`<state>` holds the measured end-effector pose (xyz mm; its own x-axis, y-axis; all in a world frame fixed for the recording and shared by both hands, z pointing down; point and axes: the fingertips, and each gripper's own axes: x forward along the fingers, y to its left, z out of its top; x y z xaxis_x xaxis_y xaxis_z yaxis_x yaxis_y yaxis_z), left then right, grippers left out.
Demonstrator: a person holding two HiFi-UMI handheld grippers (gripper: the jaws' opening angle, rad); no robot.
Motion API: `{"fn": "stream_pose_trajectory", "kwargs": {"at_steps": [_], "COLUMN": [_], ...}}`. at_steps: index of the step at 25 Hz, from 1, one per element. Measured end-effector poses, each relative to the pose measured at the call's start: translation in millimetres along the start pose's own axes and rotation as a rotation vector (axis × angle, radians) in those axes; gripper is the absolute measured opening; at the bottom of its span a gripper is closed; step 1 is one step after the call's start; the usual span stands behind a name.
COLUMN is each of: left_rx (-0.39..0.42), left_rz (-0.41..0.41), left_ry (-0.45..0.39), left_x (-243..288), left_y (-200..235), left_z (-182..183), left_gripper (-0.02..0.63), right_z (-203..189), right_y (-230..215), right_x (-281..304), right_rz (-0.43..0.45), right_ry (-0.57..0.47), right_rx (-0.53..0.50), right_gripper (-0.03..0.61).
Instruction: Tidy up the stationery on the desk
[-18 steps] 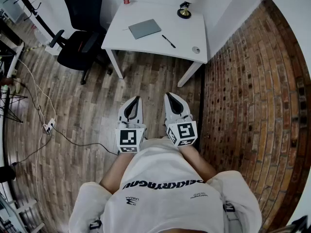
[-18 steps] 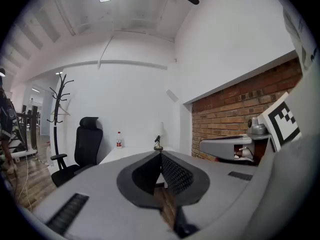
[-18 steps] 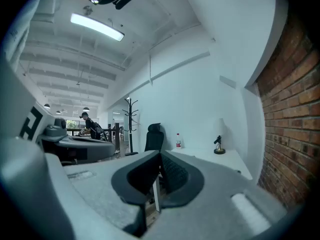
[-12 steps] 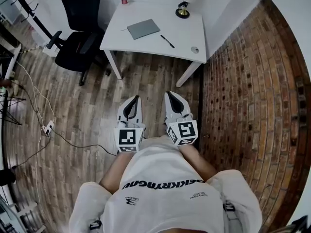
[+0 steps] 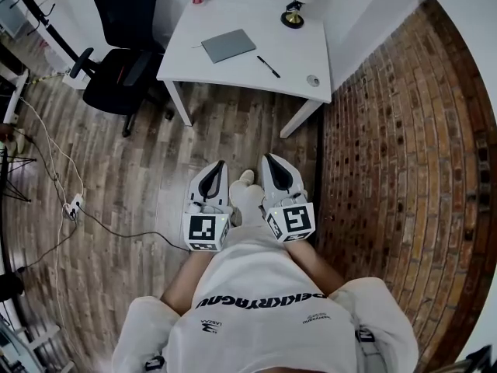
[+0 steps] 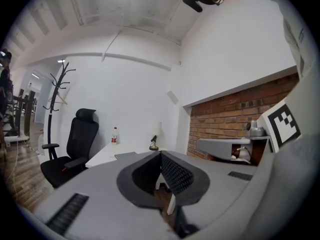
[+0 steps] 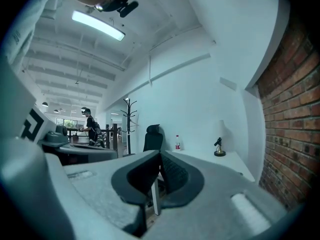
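**Plank floor, brick wall, desk well ahead**

Wood planks (image 5: 116, 185) run up to a brick wall (image 5: 404, 169) on the right. A white desk (image 5: 303, 57) stands in the far corner, with a black office chair (image 5: 116, 68) beside it. The left gripper (image 5: 217, 165) and right gripper (image 5: 269, 160) sit level by the person's body, well apart from the desk. Each has its jaws pressed together on nothing. On the desk lie a grey notebook (image 5: 228, 45), a black pen (image 5: 269, 67) and a small round item (image 5: 313, 80).
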<state>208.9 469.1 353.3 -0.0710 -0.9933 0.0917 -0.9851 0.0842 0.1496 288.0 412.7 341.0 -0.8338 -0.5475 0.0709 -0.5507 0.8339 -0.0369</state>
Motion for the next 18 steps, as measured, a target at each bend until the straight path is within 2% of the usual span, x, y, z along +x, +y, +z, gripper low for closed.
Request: {"fn": "stream_pose_trajectory", "kwargs": {"at_steps": [6, 12, 15, 18], "left_rx": [0.004, 0.015, 0.048, 0.020], "left_rz": [-0.024, -0.029, -0.045, -0.068], "left_ry": [0.005, 0.008, 0.037, 0.057], "left_x": [25.6, 81.1, 111.5, 143.3], "left_y": [21.5, 62.2, 81.7, 98.7], "left_z": [1.0, 14.2, 8.9, 8.8], "left_gripper": [-0.003, -0.002, -0.003, -0.003], "right_z": [-4.2, -0.2, -2.9, -3.3], "right_y": [-2.5, -22.5, -31.3, -46.2], "right_x": [39.5, 101.4, 138.8, 176.7], "right_rz": [0.030, 0.017, 0.013, 0.012], "right_ry": [-0.017, -0.021, -0.001, 0.004], "right_rx": [0.037, 0.064, 0.067, 0.083], "right_gripper": [0.000, 0.000, 0.000, 0.000]}}
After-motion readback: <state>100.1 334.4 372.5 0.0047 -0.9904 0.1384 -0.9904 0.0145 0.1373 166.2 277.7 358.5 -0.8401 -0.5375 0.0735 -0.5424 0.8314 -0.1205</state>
